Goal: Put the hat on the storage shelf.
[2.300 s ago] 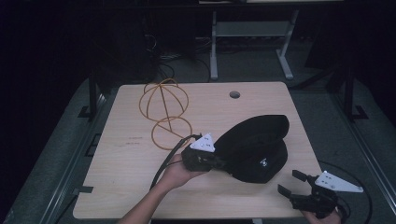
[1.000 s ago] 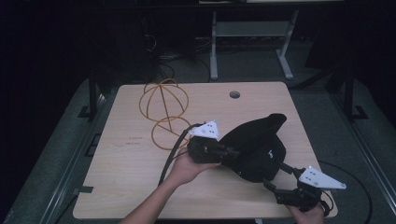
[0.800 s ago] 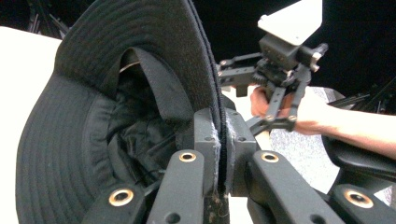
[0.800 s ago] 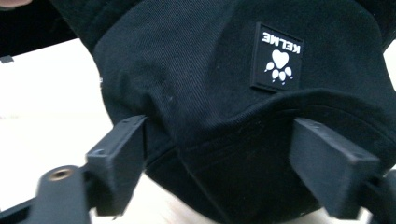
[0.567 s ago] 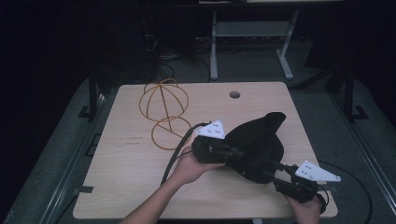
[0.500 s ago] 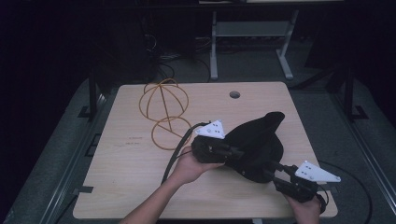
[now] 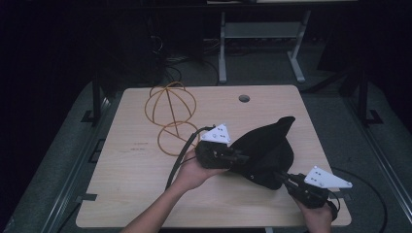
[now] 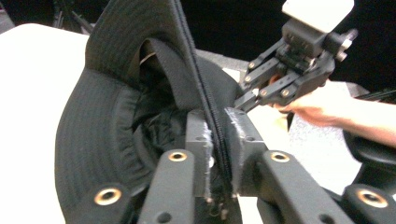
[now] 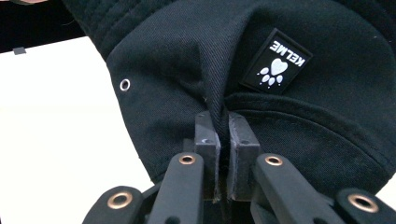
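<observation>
On the near right part of the table, a black hat was held up between the two grippers, its far edge raised to a point and its near side low over the wood. The left gripper gripped the hat's left side; seen along its own jaws, the pads were pressed together on the stitched brim edge, though those jaws had just been easing open a little with the brim between them. Beyond the brim, the hollow of the crown faced that camera, dark inside, with a folded lining band and some crumpled black fabric; I could not tell what else, if anything, lay in it.

The right gripper came in from the near right corner. Its jaws had just been closing, and they stood narrow, pinching a fold of the hat's cloth between the pads. Just beside that fold sat a small black label with a white paw print, and to the other side a metal eyelet.

Well apart from the hat, on the far left part of the table, stood a wire sphere on a ring base.
</observation>
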The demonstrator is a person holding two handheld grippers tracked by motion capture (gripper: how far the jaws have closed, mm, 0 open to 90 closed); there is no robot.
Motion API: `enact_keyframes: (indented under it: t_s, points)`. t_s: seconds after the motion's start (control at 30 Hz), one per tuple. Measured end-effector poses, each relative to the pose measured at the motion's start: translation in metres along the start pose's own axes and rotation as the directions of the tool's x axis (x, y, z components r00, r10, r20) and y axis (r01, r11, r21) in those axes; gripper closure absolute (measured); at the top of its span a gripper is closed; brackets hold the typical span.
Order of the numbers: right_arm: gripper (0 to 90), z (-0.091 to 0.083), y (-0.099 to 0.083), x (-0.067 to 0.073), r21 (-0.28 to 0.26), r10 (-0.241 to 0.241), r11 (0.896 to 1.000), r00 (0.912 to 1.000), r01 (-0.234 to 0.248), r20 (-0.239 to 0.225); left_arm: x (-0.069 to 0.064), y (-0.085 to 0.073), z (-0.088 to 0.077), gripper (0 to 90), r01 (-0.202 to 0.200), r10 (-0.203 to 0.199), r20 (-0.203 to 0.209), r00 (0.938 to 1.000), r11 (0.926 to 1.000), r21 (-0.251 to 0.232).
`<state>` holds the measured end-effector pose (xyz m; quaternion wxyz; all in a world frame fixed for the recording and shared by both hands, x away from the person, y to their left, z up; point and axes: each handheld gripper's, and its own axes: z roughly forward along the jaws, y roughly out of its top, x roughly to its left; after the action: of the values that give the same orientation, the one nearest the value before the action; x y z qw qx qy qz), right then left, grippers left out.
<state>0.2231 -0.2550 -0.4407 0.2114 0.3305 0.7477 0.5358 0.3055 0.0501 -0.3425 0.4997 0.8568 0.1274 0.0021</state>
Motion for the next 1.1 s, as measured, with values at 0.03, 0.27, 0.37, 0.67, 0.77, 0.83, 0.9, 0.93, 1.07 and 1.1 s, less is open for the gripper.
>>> enact_keyframes:
  t_s: [0.03, 0.27, 0.37, 0.67, 0.77, 0.83, 0.9, 0.93, 1.07, 1.1]
  points:
    - [84.8, -0.001, 0.000, 0.000, 0.003, 0.002, 1.000, 1.0000, -0.002, 0.001, 0.000, -0.001, -0.001, 74.3, 0.004, -0.004, -0.001, 1.0000, 1.0000, 0.001]
    - [85.1, -0.004, 0.003, -0.003, -0.013, 0.024, 1.000, 0.9997, -0.023, 0.006, -0.002, -0.004, -0.017, 62.8, -0.007, 0.007, -0.028, 0.9996, 1.0000, -0.006]
    - [85.2, -0.004, 0.005, -0.003, -0.016, 0.025, 1.000, 0.9996, -0.025, 0.009, -0.005, -0.008, -0.025, 60.6, -0.020, 0.020, -0.047, 0.9987, 0.9998, 0.009]
    - [85.5, -0.007, 0.013, -0.007, -0.026, 0.027, 0.999, 0.9994, -0.027, 0.022, -0.007, -0.019, -0.040, 58.5, -0.026, 0.026, -0.078, 0.9966, 0.9996, -0.004]
    - [85.6, -0.010, 0.018, -0.011, -0.032, 0.028, 0.999, 0.9991, -0.027, 0.032, -0.005, -0.028, -0.047, 56.2, -0.021, 0.021, -0.096, 0.9952, 0.9998, -0.002]
    - [85.6, -0.010, 0.019, -0.011, -0.035, 0.030, 0.999, 0.9990, -0.029, 0.032, -0.005, -0.030, -0.049, 56.1, -0.020, 0.020, -0.099, 0.9949, 0.9998, -0.001]
    - [85.7, -0.012, 0.022, -0.012, -0.039, 0.029, 0.999, 0.9990, -0.028, 0.035, -0.004, -0.034, -0.050, 54.7, -0.016, 0.016, -0.111, 0.9937, 0.9999, 0.002]
    - [85.7, -0.013, 0.024, -0.013, -0.041, 0.031, 0.999, 0.9989, -0.029, 0.036, -0.004, -0.037, -0.052, 54.0, -0.014, 0.014, -0.111, 0.9938, 0.9999, 0.002]
    - [86.0, -0.015, 0.029, -0.017, -0.053, 0.042, 0.998, 0.9982, -0.040, 0.042, -0.003, -0.044, -0.055, 52.9, -0.011, 0.012, -0.130, 0.9915, 0.9999, 0.008]
    - [86.2, -0.014, 0.032, -0.018, -0.052, 0.042, 0.998, 0.9981, -0.039, 0.046, -0.002, -0.046, -0.056, 52.9, -0.007, 0.008, -0.131, 0.9914, 1.0000, 0.006]
